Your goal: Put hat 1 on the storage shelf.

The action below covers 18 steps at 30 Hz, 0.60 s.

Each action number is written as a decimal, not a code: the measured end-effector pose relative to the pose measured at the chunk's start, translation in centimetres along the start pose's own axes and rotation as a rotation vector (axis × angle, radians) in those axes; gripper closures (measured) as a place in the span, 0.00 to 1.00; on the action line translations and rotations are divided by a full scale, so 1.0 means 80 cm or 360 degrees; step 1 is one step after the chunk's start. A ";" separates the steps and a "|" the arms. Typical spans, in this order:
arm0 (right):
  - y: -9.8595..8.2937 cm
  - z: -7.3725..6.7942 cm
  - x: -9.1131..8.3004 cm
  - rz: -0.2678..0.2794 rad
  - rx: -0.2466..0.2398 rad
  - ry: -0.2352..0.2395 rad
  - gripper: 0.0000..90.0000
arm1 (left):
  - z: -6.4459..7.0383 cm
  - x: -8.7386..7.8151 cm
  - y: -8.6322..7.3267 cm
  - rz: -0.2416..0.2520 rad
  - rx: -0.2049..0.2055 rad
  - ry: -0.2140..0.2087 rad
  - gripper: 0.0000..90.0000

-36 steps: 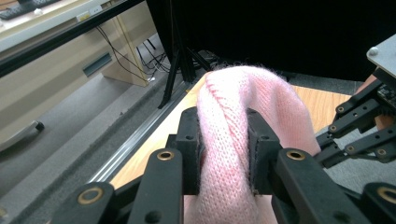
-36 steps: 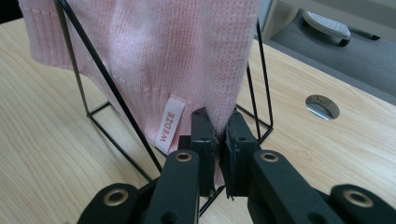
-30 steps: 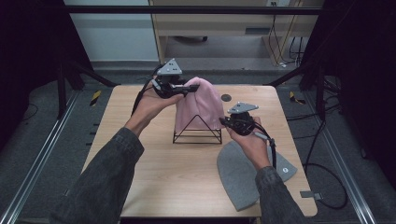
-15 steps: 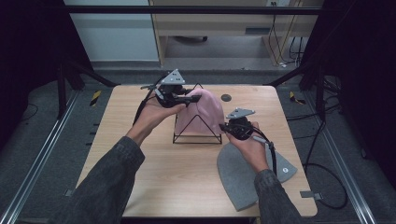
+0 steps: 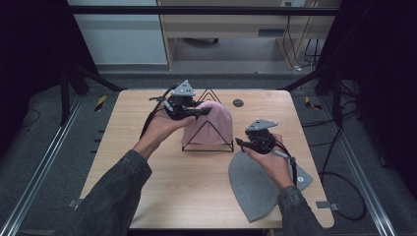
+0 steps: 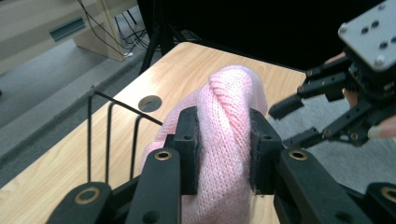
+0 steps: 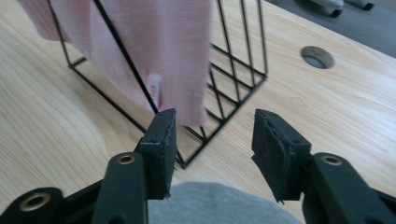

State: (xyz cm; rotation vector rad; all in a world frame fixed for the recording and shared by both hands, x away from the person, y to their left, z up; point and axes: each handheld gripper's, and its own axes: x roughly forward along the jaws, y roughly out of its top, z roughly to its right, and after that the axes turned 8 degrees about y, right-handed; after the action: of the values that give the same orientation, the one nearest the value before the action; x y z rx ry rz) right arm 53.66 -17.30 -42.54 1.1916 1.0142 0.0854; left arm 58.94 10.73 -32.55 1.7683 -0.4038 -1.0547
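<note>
We hold a fold of the pink knitted hat (image 6: 229, 135) pinched between the jaws of our left gripper (image 5: 189, 112), so that the knit stays gathered at the top while the rest drapes over the black wire stand (image 5: 207, 140) in the middle of the table (image 5: 162, 191). That high grip lets us, we judge, lift or settle the hat on the frame without dragging the stand along. Our right gripper (image 5: 248, 142) waits just beside the stand's near corner with its jaws spread and nothing between them, ready to steady the wire or take the hanging hem. The grey felt hat (image 5: 255, 184) lies flat on the table under our right hand, out of the way. We count two hats, one pink and one grey, one wire stand and two grippers.
</note>
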 end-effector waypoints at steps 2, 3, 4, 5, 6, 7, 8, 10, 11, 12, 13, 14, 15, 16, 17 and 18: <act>-0.004 0.005 -0.006 -0.0004 0.0017 -0.0025 0.53 | 0.002 0.000 -0.003 -0.0025 0.0007 -0.0007 0.77; -0.004 0.005 -0.006 -0.0004 0.0017 -0.0025 0.53 | 0.002 0.000 -0.003 -0.0025 0.0007 -0.0007 0.77; -0.008 0.010 -0.011 -0.0013 0.0032 -0.0053 0.51 | 0.003 0.000 -0.004 -0.0029 0.0009 -0.0008 0.77; -0.009 0.012 -0.013 -0.0019 0.0036 -0.0060 0.51 | 0.003 0.000 -0.004 -0.0034 0.0012 -0.0005 0.77; -0.009 0.012 -0.013 -0.0019 0.0036 -0.0060 0.51 | 0.004 0.000 -0.005 -0.0040 0.0015 -0.0008 0.77; -0.011 0.015 -0.014 -0.0031 0.0039 -0.0070 0.50 | 0.004 0.000 -0.006 -0.0049 0.0015 -0.0013 0.76; -0.017 0.021 -0.017 -0.0051 0.0054 -0.0090 0.49 | 0.005 0.000 -0.007 -0.0058 0.0014 -0.0012 0.76; -0.019 0.023 -0.018 -0.0058 0.0062 -0.0097 0.49 | 0.004 0.001 -0.009 -0.0085 0.0008 -0.0009 0.75; -0.022 0.025 -0.019 -0.0065 0.0068 -0.0101 0.49 | 0.005 0.002 -0.011 -0.0087 -0.0016 -0.0014 0.74; -0.024 0.026 -0.019 -0.0068 0.0093 -0.0102 0.49 | 0.004 0.002 -0.011 -0.0102 -0.0002 -0.0016 0.74; -0.028 0.030 -0.019 -0.0086 0.0093 -0.0114 0.49 | 0.005 0.003 -0.011 -0.0100 -0.0007 -0.0012 0.74; -0.028 0.030 -0.019 -0.0086 0.0093 -0.0114 0.49 | 0.006 0.002 -0.012 -0.0098 -0.0012 -0.0014 0.74; -0.029 0.030 -0.020 -0.0087 0.0100 -0.0111 0.49 | 0.007 0.001 -0.011 -0.0087 -0.0022 -0.0019 0.73; -0.032 0.032 -0.020 -0.0092 0.0108 -0.0116 0.49 | 0.007 0.001 -0.011 -0.0080 -0.0031 -0.0021 0.69; -0.032 0.033 -0.020 -0.0096 0.0109 -0.0119 0.49 | 0.008 0.000 -0.011 -0.0075 -0.0032 -0.0014 0.68; -0.034 0.034 -0.020 -0.0101 0.0105 -0.0121 0.48 | 0.009 -0.002 -0.010 -0.0064 -0.0025 -0.0006 0.65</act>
State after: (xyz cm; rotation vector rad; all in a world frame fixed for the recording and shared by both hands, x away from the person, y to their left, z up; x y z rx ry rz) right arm 53.43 -21.31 -43.68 1.2128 0.9933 -0.0436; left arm 58.14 10.82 -33.23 1.7675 -0.3627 -1.0867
